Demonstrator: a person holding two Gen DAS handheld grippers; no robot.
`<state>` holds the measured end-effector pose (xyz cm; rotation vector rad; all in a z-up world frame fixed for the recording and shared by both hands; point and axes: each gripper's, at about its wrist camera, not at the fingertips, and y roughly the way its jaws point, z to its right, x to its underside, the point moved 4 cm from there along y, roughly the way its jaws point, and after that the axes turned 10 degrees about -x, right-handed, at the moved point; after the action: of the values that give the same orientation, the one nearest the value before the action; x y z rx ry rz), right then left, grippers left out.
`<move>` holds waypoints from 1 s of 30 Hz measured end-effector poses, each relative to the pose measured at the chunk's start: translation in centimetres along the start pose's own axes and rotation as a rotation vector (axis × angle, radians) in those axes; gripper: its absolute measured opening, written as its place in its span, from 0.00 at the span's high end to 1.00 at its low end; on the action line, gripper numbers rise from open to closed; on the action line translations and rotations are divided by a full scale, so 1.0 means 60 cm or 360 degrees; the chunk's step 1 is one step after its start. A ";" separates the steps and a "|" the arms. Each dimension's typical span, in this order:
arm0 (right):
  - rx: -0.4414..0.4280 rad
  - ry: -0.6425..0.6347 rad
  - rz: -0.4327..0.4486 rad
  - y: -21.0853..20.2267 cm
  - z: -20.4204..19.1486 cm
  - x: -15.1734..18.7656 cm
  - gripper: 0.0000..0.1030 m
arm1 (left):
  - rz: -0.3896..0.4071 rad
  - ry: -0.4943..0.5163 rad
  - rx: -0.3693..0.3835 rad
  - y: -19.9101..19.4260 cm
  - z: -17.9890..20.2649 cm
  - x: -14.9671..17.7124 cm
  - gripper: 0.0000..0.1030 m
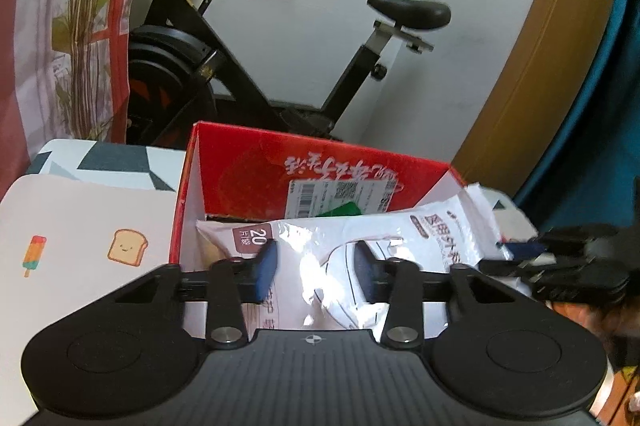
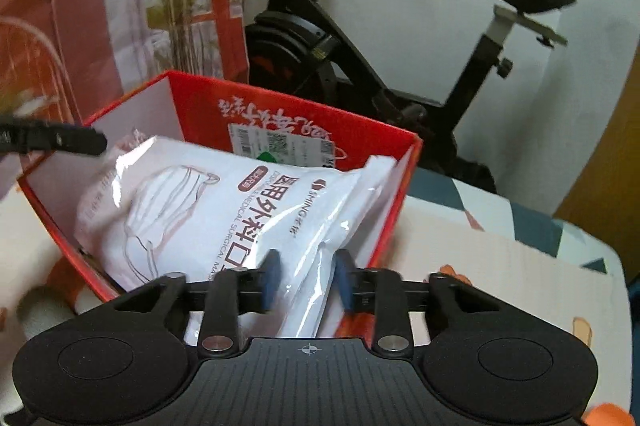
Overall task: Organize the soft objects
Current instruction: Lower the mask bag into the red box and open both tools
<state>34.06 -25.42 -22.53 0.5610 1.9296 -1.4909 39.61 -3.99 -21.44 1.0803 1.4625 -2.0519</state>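
Observation:
A white plastic pack of surgical masks lies slanted in an open red cardboard box, its right end sticking over the box's edge. My left gripper is open above the pack's left part, its blue pads either side of it. My right gripper has its blue pads on either side of the pack's right end, with a gap between them; it shows in the left wrist view at the right. The left gripper's finger shows at the left of the right wrist view.
The box stands on a table with a white mat printed with a toast and ice lolly. A black exercise bike stands behind the table. A plant and red patterned fabric are at the back left.

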 end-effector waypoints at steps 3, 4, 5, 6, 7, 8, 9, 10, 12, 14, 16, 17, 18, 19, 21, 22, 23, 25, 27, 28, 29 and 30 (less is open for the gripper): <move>0.0000 -0.0009 0.0044 -0.029 0.009 -0.020 0.70 | -0.0063 0.0049 -0.0039 0.009 0.004 0.000 0.80; -0.0015 -0.0001 0.0066 -0.037 0.012 -0.028 0.70 | -0.0076 0.0071 -0.0043 0.010 0.006 0.001 0.80; -0.0035 0.0016 0.0089 -0.044 0.014 -0.037 0.73 | -0.0087 0.0096 -0.0038 0.012 0.010 0.000 0.80; -0.0067 0.0037 0.0102 -0.049 0.016 -0.047 0.76 | -0.0098 0.0115 -0.0036 0.014 0.014 0.001 0.80; -0.0098 0.0049 0.0099 -0.048 0.015 -0.054 0.82 | -0.0110 0.0128 -0.0037 0.017 0.018 0.001 0.80; -0.0122 0.0043 0.0085 -0.044 0.011 -0.060 0.85 | -0.0123 0.0133 -0.0027 0.021 0.023 0.000 0.80; -0.0147 0.0014 0.0053 -0.035 0.002 -0.067 0.86 | -0.0137 0.0131 -0.0015 0.026 0.026 -0.001 0.80; -0.0177 -0.0021 0.0006 -0.021 -0.009 -0.070 0.86 | -0.0153 0.0127 -0.0008 0.031 0.028 -0.001 0.80; -0.0250 -0.0031 -0.0096 0.009 -0.024 -0.075 0.85 | -0.0198 0.0139 -0.0016 0.045 0.034 -0.001 0.80; -0.0307 0.0022 -0.0192 0.041 -0.030 -0.077 0.84 | -0.0244 0.0158 -0.0027 0.062 0.038 0.000 0.80; -0.0291 0.0061 -0.0272 0.070 -0.032 -0.076 0.84 | -0.0331 0.0172 -0.0028 0.082 0.040 0.003 0.80; -0.0280 0.0075 -0.0310 0.083 -0.033 -0.075 0.83 | -0.0375 0.0184 -0.0024 0.090 0.039 0.005 0.80; -0.0273 0.0092 -0.0361 0.097 -0.032 -0.070 0.83 | -0.0417 0.0202 -0.0020 0.097 0.040 0.008 0.80; -0.0267 0.0114 -0.0410 0.107 -0.030 -0.065 0.83 | -0.0454 0.0224 -0.0016 0.102 0.041 0.010 0.80; -0.0254 0.0138 -0.0481 0.123 -0.028 -0.056 0.83 | -0.0542 0.0316 -0.0014 0.114 0.046 0.019 0.80; -0.0250 0.0145 -0.0503 0.127 -0.027 -0.054 0.83 | -0.0564 0.0359 -0.0019 0.117 0.049 0.022 0.80; -0.0248 0.0147 -0.0518 0.130 -0.027 -0.053 0.83 | -0.0591 0.0402 -0.0029 0.121 0.051 0.024 0.80; -0.0238 0.0143 -0.0564 0.137 -0.030 -0.054 0.83 | -0.0625 0.0456 -0.0039 0.126 0.056 0.026 0.80; -0.0228 0.0135 -0.0604 0.143 -0.031 -0.054 0.83 | -0.0649 0.0517 -0.0057 0.131 0.063 0.027 0.80; -0.0222 0.0128 -0.0618 0.145 -0.032 -0.053 0.83 | -0.0657 0.0540 -0.0062 0.132 0.066 0.028 0.80; -0.0216 0.0123 -0.0628 0.147 -0.034 -0.053 0.82 | -0.0666 0.0555 -0.0064 0.133 0.068 0.031 0.80; -0.0214 0.0124 -0.0631 0.150 -0.034 -0.053 0.82 | -0.0674 0.0566 -0.0060 0.134 0.069 0.034 0.80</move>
<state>41.89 -20.86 -26.23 0.1832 2.2792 -1.5743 42.43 -10.58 -27.30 1.2538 2.0474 -2.1684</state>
